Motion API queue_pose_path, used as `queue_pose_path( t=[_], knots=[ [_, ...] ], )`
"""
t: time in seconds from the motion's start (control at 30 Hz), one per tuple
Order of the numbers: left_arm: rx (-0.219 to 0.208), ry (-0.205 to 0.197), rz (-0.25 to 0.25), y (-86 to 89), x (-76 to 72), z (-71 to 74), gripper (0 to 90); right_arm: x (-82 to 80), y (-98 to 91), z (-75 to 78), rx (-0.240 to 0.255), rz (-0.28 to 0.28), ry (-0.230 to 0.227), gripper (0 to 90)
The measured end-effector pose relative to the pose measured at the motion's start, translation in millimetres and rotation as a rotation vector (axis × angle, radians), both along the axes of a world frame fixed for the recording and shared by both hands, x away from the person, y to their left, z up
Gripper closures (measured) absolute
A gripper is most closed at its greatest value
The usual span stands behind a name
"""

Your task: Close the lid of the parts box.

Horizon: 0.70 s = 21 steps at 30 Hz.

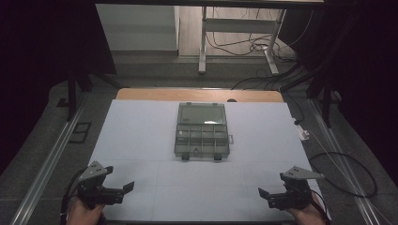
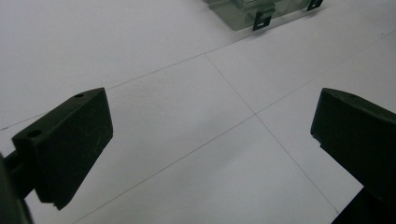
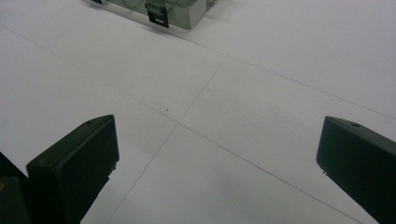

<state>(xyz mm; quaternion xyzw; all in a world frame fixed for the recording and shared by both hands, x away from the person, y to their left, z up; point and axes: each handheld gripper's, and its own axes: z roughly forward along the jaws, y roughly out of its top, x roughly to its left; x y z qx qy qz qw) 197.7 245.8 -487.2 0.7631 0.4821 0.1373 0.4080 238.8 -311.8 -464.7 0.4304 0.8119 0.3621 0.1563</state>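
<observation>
The left gripper [image 1: 123,192] sits low over the near left corner of the white surface [image 1: 141,136], held in a hand [image 1: 84,213] that enters from the bottom edge. Its jaws are spread wide with nothing between them; in the left gripper view [image 2: 212,135] only bare white sheet with thin seam lines lies in the gap. The right gripper [image 1: 264,196] sits at the near right corner, held by the other hand [image 1: 307,213], and its jaws are likewise spread wide and empty, as the right gripper view [image 3: 217,154] shows over the same plain sheet.

The clear plastic compartment box [image 1: 202,131] lies flat on the surface, well ahead of both grippers and between them, roughly on the midline. It is well apart from either gripper, untouched. From the left gripper it lies ahead and to the right; its near corner with a dark latch shows at the top of the left gripper view [image 2: 252,11]. From the right gripper it lies ahead and to the left; its near edge and a latch show at the top of the right gripper view [image 3: 173,11]. Its far half has a plain clear panel, and its near half is divided into small compartments. Two dark latches sit on its near edge, facing the grippers. What the compartments hold cannot be made out.
</observation>
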Motion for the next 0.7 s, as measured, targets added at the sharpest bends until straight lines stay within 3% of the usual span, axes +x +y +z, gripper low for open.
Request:
queue_pose_path(
  t=[0.37, 0.7],
  knots=[
    [-0.003, 0.019, -0.02, -0.4, 2.6, -0.2, 0.0, -0.1, 0.3, 0.5, -0.007, -0.008, -0.005, 0.0],
    [0.044, -0.03, -0.022, -7.9, 5.4, 2.8, 0.0, 2.4, 1.0, 2.1, 0.009, 0.0, -0.013, 0.0]
  ],
)
